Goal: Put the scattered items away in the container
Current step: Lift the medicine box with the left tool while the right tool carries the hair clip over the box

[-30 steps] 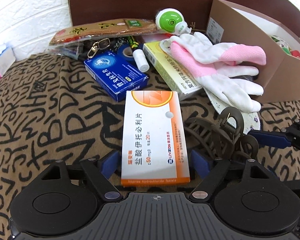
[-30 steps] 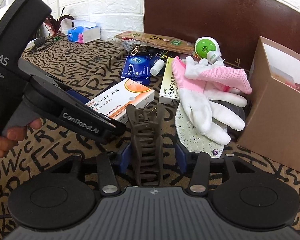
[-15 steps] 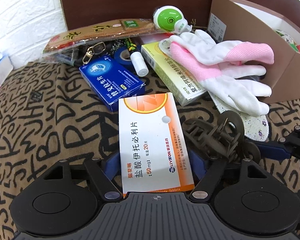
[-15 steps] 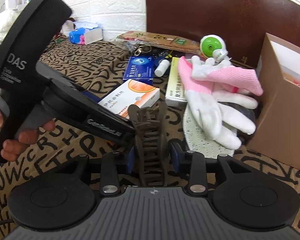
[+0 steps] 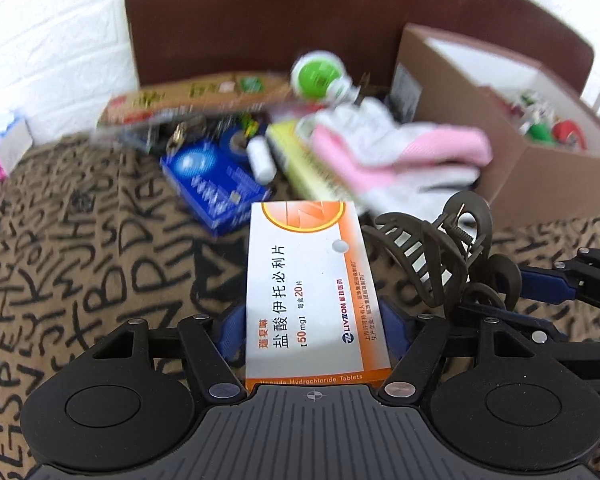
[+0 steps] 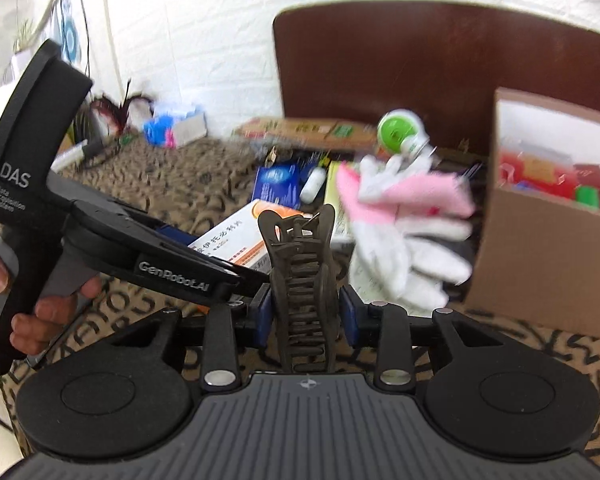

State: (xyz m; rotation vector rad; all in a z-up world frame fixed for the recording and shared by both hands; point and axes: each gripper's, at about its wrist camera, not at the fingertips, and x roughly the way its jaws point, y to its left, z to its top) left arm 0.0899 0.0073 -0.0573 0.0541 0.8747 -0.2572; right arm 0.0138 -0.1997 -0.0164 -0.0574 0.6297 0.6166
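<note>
Cardboard container stood beyond both loads: tablet box was clamped in the closing left gripper and hair claw in the right gripper, so carrying over its rim was judged next.

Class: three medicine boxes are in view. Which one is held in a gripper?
The orange-and-white box, clamped in the left gripper. The blue box and yellow-green box lie beyond it on the patterned cloth.

**Materials and surfaces**

The medicine box is smooth printed cardboard with a slight gloss. The hair claw looks like matt brown plastic. The container is plain matt cardboard. The gloves are knitted cloth.
</note>
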